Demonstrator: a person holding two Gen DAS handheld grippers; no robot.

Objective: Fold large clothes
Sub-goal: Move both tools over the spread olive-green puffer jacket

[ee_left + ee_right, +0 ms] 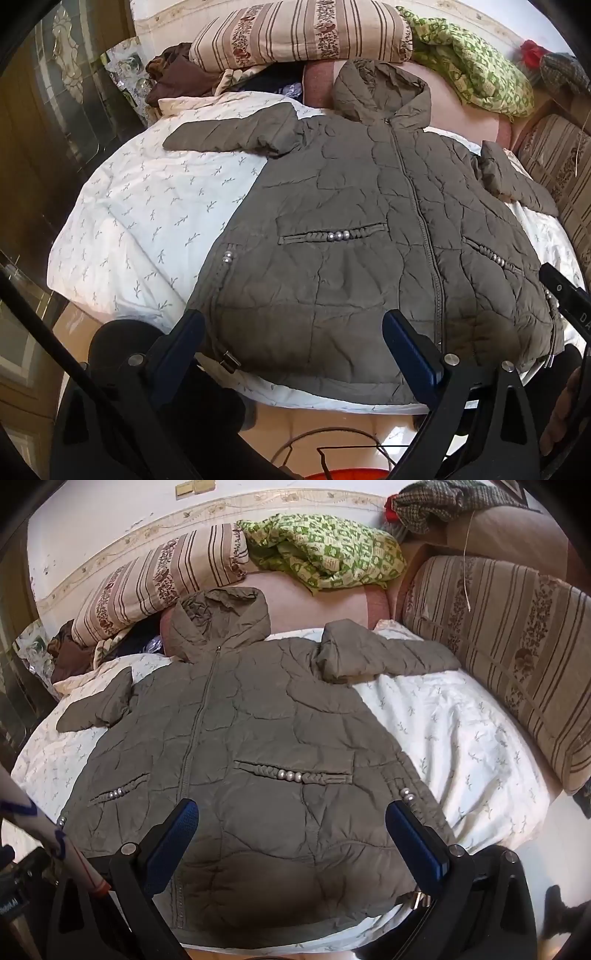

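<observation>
A quilted olive hooded jacket (369, 229) is spread front-up on a white sprigged bedsheet (147, 206). Both the left gripper (291, 332) and the right gripper (291, 823) are held wide apart above its hem, nothing gripped. The padding is judged soft, puffy and slippery; sleeve cuffs and hem corners are best pinched.

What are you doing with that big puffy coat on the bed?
A person is getting ready to fold it. The olive quilted hooded jacket lies flat and zipped on a white leaf-print sheet, with its sleeves out to the sides. The left tool and the right tool both hang open above the jacket's bottom hem. Neither grips anything, and no fold has been made yet.
</observation>
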